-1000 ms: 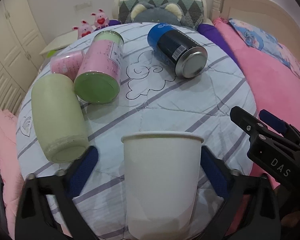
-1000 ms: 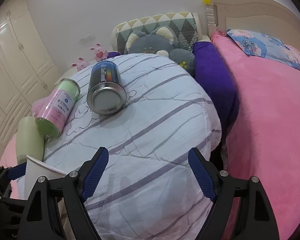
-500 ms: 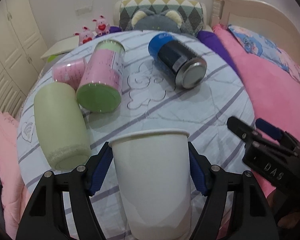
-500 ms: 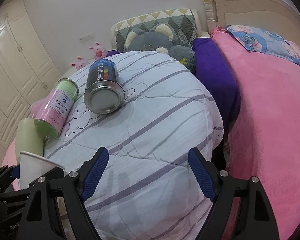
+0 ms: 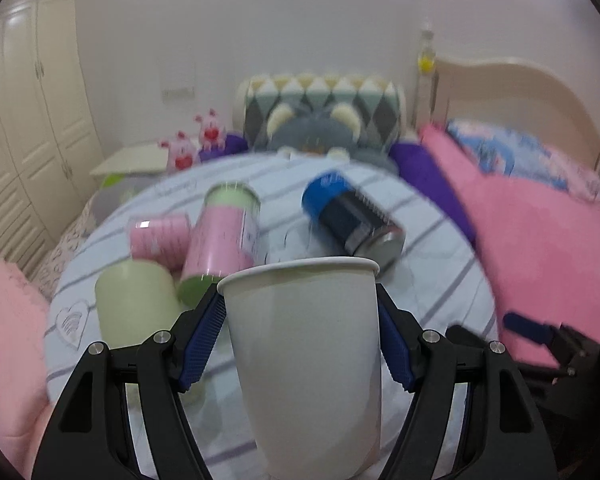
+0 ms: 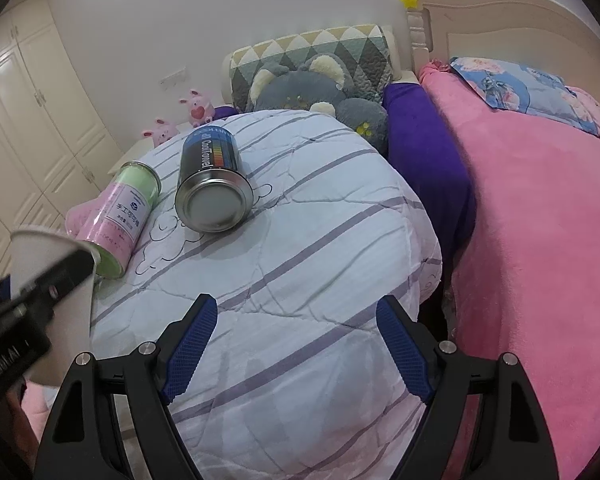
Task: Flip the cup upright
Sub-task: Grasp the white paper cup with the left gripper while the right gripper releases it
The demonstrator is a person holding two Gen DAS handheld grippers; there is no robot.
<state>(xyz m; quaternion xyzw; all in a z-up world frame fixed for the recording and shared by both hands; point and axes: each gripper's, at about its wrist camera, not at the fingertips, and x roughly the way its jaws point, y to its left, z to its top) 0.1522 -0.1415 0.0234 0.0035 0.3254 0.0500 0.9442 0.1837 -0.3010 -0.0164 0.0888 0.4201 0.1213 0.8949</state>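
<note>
Left wrist view: my left hand-held gripper (image 5: 300, 340) was clenched on the white paper cup (image 5: 306, 368), blue pads (image 5: 204, 340) pressed against both walls just under the rim, mouth up, cup seemingly lifted above the near edge of the striped quilt (image 5: 428, 280) on the bed. Frame was motion-blurred, so whether the base touched anything I could not tell. Risk, as I judged it: thin paper wall, too hard a squeeze would oval or crush it; too light and it would slip down between the pads. The green cup (image 5: 136, 308) and the pink-label can (image 5: 220, 248) lay just beside on the left, the blue-capped can (image 5: 352, 220) further back; setting down carelessly could knock them rolling.

Right wrist view: my right hand-held gripper (image 6: 296, 344) was released, jaws wide, holding nothing, over the quilt's near edge. The paper cup showed at far left, partly hidden by the other tool. The quilt looked soft and domed, sloping off toward the edge, so I figured an upright cup put there could tip straight back over. The metal-bottomed can (image 6: 212, 188) lay on its side near the quilt's middle.
</note>
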